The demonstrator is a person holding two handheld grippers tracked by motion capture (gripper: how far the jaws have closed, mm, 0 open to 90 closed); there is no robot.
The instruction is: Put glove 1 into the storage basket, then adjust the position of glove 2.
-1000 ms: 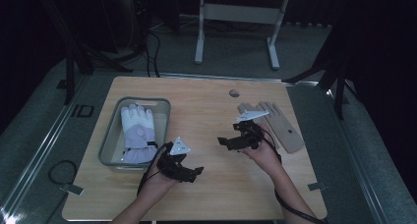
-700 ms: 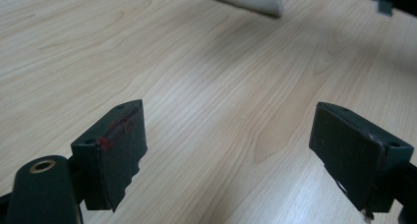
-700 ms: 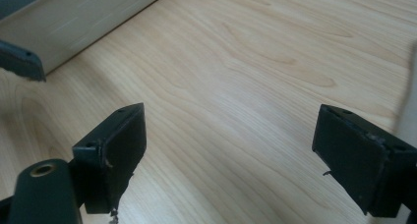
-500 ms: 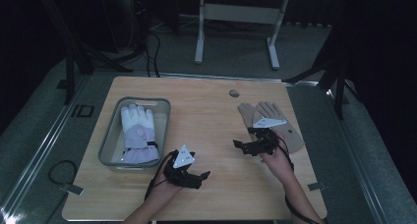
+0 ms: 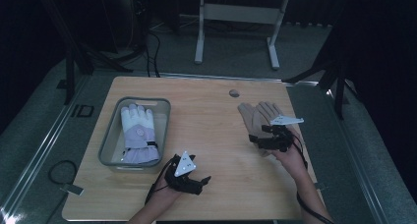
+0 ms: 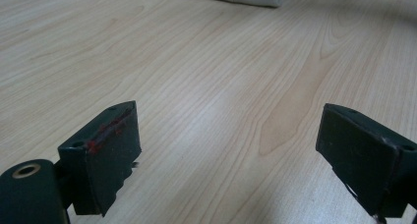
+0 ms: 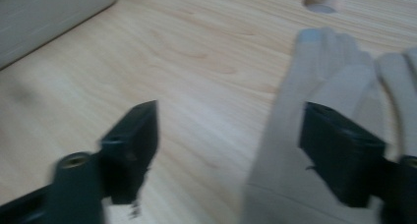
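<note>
Dark room surrounds the wooden table [image 5: 211, 135]; at three o'clock the right gripper [image 5: 255, 141], jaws apart and just closing, sits over a tan glove [image 5: 255, 117]; the left gripper [image 5: 204, 182] is open at six.

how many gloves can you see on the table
2. A white and lilac glove lies in the grey bin at the left; a tan glove lies flat on the table at the right, partly under the right gripper.

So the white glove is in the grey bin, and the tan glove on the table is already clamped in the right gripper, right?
Not quite. The white glove does lie in the grey bin, but the tan glove isn't clamped. In the right gripper view the right gripper has just been closing, yet its jaws stand apart over the glove's edge, neither pad pressing on it.
</note>
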